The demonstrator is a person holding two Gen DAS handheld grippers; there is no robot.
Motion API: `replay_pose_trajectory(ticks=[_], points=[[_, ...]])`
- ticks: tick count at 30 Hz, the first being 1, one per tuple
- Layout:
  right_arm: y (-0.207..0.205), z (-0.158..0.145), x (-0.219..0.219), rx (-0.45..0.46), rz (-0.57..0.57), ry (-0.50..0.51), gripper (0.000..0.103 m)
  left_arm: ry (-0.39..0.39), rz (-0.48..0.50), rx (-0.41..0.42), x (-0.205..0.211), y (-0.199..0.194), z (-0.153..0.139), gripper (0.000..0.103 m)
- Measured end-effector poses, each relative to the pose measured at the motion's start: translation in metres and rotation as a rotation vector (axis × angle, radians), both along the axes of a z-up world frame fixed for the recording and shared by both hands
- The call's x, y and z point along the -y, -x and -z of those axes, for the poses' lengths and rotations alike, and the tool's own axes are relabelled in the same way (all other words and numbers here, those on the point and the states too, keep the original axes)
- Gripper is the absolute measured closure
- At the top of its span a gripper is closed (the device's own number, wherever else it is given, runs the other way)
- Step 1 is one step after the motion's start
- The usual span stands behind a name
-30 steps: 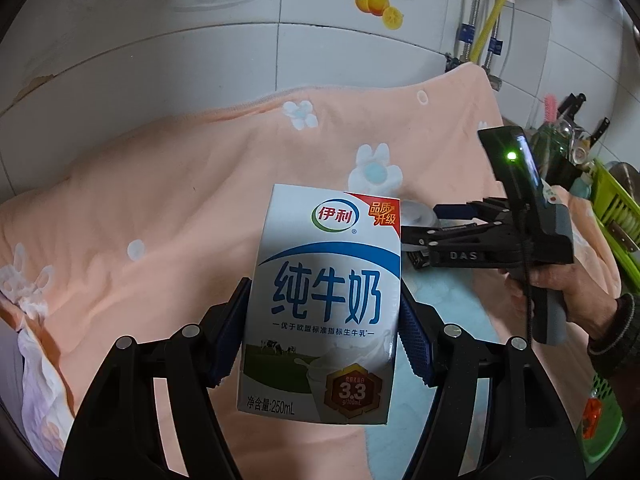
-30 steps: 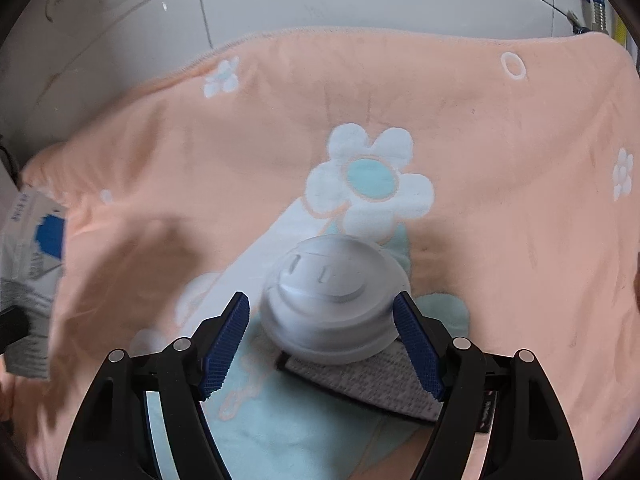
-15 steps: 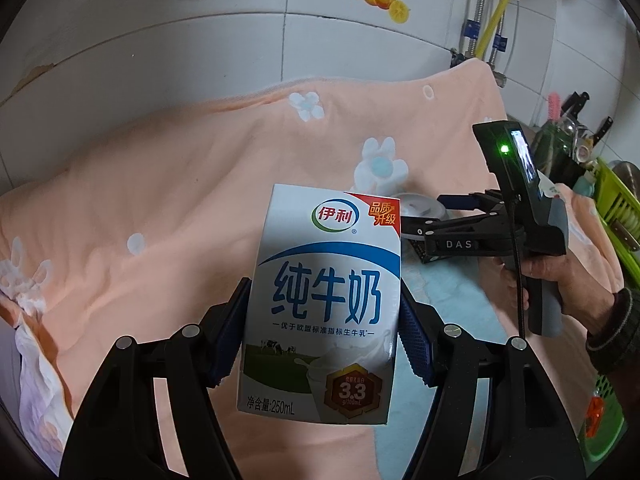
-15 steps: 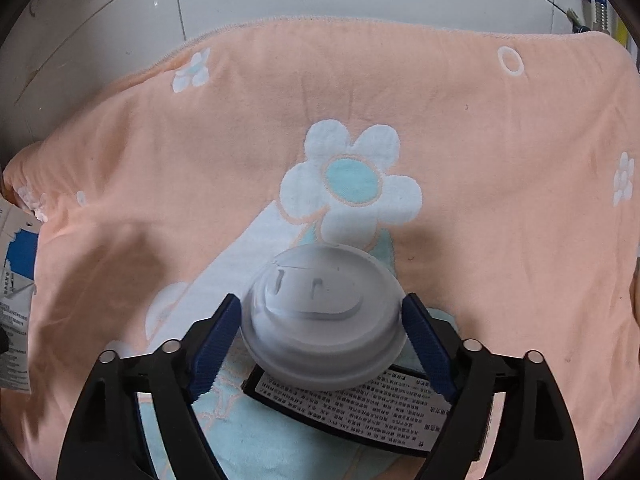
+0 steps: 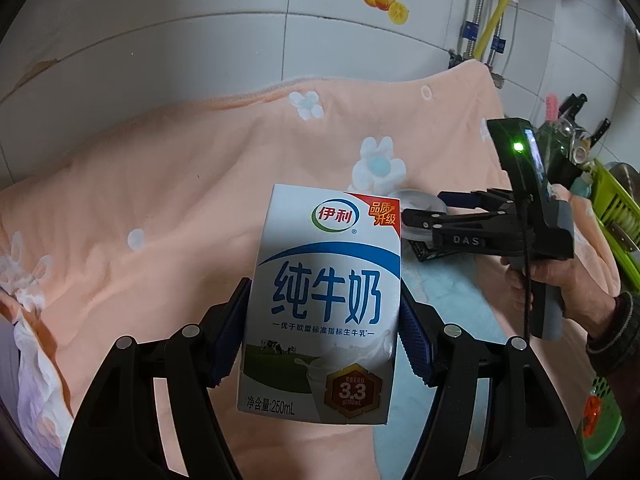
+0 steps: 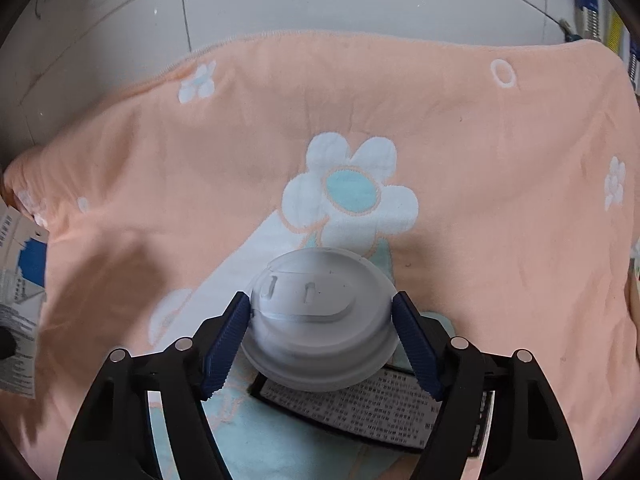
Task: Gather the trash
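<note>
The left gripper (image 5: 322, 336) clamps an upright milk carton (image 5: 324, 300) between its pads, long axis vertical, front reading "伊利", "纯牛奶", "250mL", "3.3". The right gripper (image 6: 322, 338) pinches a domed white cup lid (image 6: 320, 320), top facing forward; a printed black packet (image 6: 376, 404) lies just beneath the jaws.

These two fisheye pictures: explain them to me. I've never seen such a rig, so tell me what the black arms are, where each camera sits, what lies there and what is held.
There is no robot. A person holds a hand-squeezed gripper in each hand, and each carries a camera looking forward along its two black fingers.

The left view shows the left gripper with its blue-padded jaws shut on a milk carton. To its right you see the right gripper from outside, with the person's hand on its handle.

The right view shows that gripper's jaws on either side of a grey plastic lid; whether they have clamped it I cannot tell. The lid rests on a black printed packet, on an orange flowered towel.
</note>
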State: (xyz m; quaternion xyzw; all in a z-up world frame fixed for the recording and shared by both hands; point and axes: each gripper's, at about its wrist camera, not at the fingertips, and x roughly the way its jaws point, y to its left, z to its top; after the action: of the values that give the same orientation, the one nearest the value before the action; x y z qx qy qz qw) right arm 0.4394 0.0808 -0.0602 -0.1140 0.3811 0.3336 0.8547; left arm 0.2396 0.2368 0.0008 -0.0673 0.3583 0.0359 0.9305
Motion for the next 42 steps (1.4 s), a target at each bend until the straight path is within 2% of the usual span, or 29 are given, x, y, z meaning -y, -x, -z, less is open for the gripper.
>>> replay_pose_trajectory(ticks=[9, 15, 23, 33, 42], points=[[0.048, -0.031, 0.037, 0.028, -0.019, -0.04, 0.033, 0.016, 0.032, 0.034, 0.015, 0.019, -0.015, 0.036], [0.106, -0.058, 0.078, 0.032, -0.005, -0.075, 0.033, 0.033, 0.082, 0.057, 0.041, 0.04, -0.026, 0.036], [0.189, -0.076, 0.132, 0.075, 0.036, -0.071, 0.033, 0.037, 0.199, 0.07, 0.099, 0.067, -0.034, 0.036], [0.262, -0.071, 0.216, 0.082, 0.17, -0.087, 0.033, 0.068, 0.364, 0.069, 0.18, 0.086, -0.03, 0.036], [0.312, -0.049, 0.311, 0.041, 0.369, -0.104, 0.033, 0.082, 0.503, 0.041, 0.25, 0.095, -0.017, 0.036]])
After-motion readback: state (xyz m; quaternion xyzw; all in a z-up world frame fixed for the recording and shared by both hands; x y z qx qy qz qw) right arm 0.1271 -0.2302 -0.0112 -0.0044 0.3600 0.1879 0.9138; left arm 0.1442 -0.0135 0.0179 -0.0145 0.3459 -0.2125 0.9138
